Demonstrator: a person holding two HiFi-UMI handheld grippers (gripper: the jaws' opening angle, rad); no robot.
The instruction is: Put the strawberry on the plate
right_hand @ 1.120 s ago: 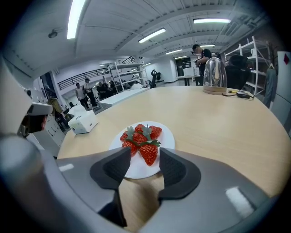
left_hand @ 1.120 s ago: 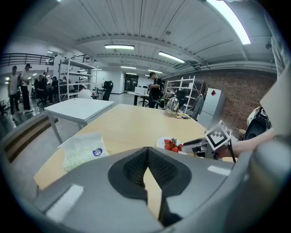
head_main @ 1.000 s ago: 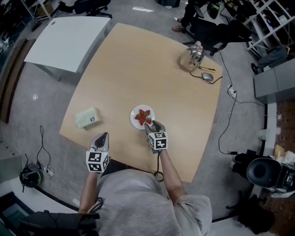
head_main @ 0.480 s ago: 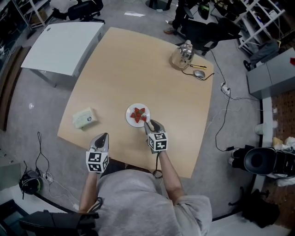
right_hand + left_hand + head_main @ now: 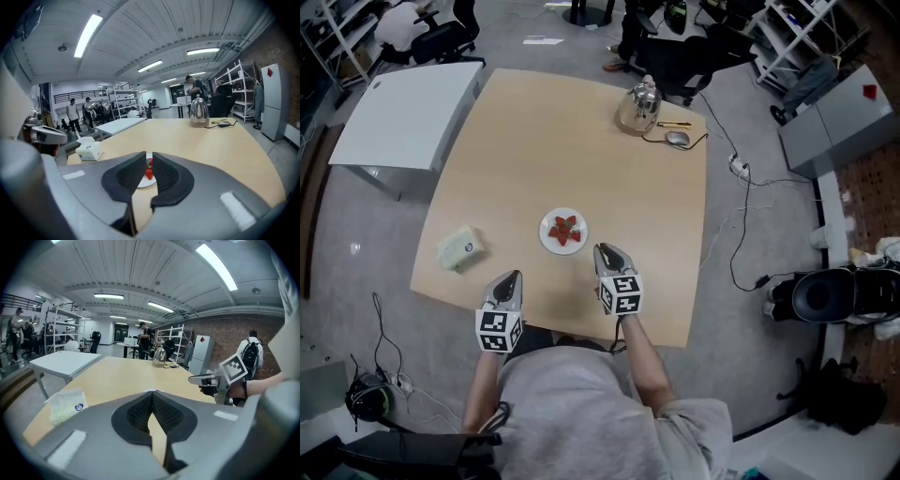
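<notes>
A small white plate (image 5: 547,241) with red strawberries (image 5: 564,230) on it sits on the tan table near its front edge. My right gripper (image 5: 607,251) hovers to the right of the plate and nearer me, apart from it. Its jaws have just been closing and now stand a narrow gap apart with nothing between them. In the right gripper view a strawberry (image 5: 148,171) and the plate (image 5: 142,184) show beyond that gap. My left gripper (image 5: 510,279) hangs over the table's front edge, shut and empty, its tips meeting (image 5: 152,393).
A tissue pack (image 5: 455,247) lies left of the plate. At the far right corner stand a glass kettle (image 5: 639,105) and a mouse (image 5: 678,139) with its cable. A white table (image 5: 403,101) stands at the left, with chairs and shelves around.
My right gripper has drawn back from the plate towards me and risen, and its jaws have narrowed. The strawberry that lay by its tips stays on the plate. The left gripper shifted slightly.
</notes>
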